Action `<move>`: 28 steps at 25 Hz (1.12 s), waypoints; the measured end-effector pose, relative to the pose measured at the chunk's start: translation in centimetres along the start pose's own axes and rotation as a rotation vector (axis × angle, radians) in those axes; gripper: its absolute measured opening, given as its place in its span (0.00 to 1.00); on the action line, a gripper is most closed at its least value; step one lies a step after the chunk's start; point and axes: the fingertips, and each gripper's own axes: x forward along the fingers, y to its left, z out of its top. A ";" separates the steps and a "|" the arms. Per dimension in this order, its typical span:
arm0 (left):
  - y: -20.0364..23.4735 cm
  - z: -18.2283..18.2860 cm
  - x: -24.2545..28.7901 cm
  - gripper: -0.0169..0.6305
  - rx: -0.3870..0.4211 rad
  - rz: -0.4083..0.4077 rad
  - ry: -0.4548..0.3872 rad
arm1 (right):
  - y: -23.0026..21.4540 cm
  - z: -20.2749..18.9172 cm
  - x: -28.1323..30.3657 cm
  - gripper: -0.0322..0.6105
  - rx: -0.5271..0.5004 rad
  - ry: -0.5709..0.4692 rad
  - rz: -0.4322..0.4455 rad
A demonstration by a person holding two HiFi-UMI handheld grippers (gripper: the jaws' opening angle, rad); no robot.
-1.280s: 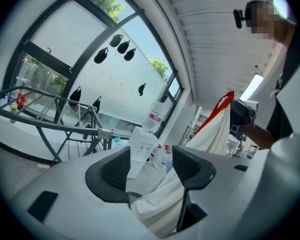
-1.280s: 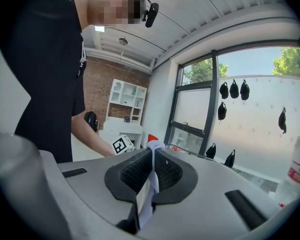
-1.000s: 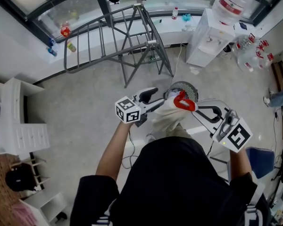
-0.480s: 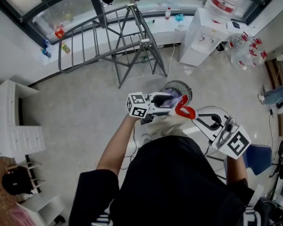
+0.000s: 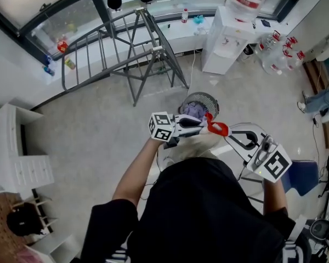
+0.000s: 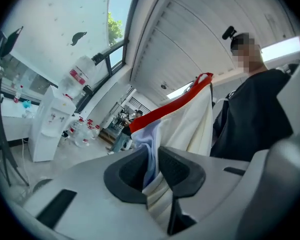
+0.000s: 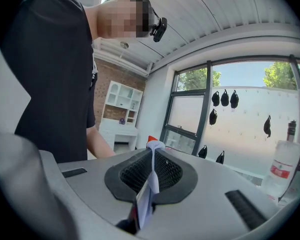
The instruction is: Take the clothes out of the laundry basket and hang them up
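Observation:
I hold a cream garment with a red collar in front of my body, above the round laundry basket, which holds purple cloth. My left gripper is at the collar. Its jaws are closing, and in the left gripper view the pads pinch a fold of the white and cream fabric. My right gripper is shut on a thin strip of the same garment, just right of the collar. The grey drying rack stands by the window, well beyond both grippers.
A white water dispenser stands at the back right with bottles on the floor beside it. White shelving lines the left wall. A blue seat is close on my right. Bare floor lies between me and the rack.
My left gripper moved right, up to the red collar, and its wide jaws came together on the fabric. The right gripper kept its grip and barely moved.

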 end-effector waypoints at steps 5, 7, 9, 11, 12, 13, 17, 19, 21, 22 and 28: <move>1.5 1.4 -3.1 0.11 0.052 0.188 -0.065 | -0.7 -0.6 -1.7 0.06 0.024 0.005 -0.038; 1.4 2.2 -5.2 0.11 0.075 0.250 -0.108 | -1.1 -0.7 -2.1 0.06 0.033 -0.007 -0.055; 0.9 3.0 -7.4 0.11 0.099 0.306 -0.136 | -1.7 -0.6 -2.1 0.06 0.045 -0.025 -0.073; -0.1 3.8 -9.5 0.11 0.141 0.375 -0.147 | -2.1 -0.6 -2.0 0.06 0.051 -0.031 -0.088; -0.7 4.2 -10.5 0.11 0.171 0.416 -0.149 | -2.3 -0.6 -1.9 0.06 0.053 -0.033 -0.093; -1.4 4.7 -11.4 0.11 0.201 0.461 -0.153 | -2.5 -0.6 -1.7 0.06 0.054 -0.035 -0.098; -3.6 7.4 -16.0 0.11 0.305 0.655 -0.223 | -4.0 0.1 0.5 0.06 0.032 -0.042 -0.125; -4.8 9.1 -18.4 0.10 0.353 0.750 -0.274 | -4.7 1.0 2.1 0.06 -0.010 -0.060 -0.126; -6.1 11.0 -20.8 0.10 0.381 0.840 -0.339 | -5.5 1.7 3.7 0.06 -0.027 -0.064 -0.132; -6.8 11.9 -21.9 0.10 0.393 0.884 -0.367 | -5.9 1.9 4.5 0.06 -0.026 -0.056 -0.141; -10.3 16.8 -29.1 0.10 0.504 1.128 -0.459 | -7.8 3.9 10.9 0.06 -0.046 -0.120 -0.121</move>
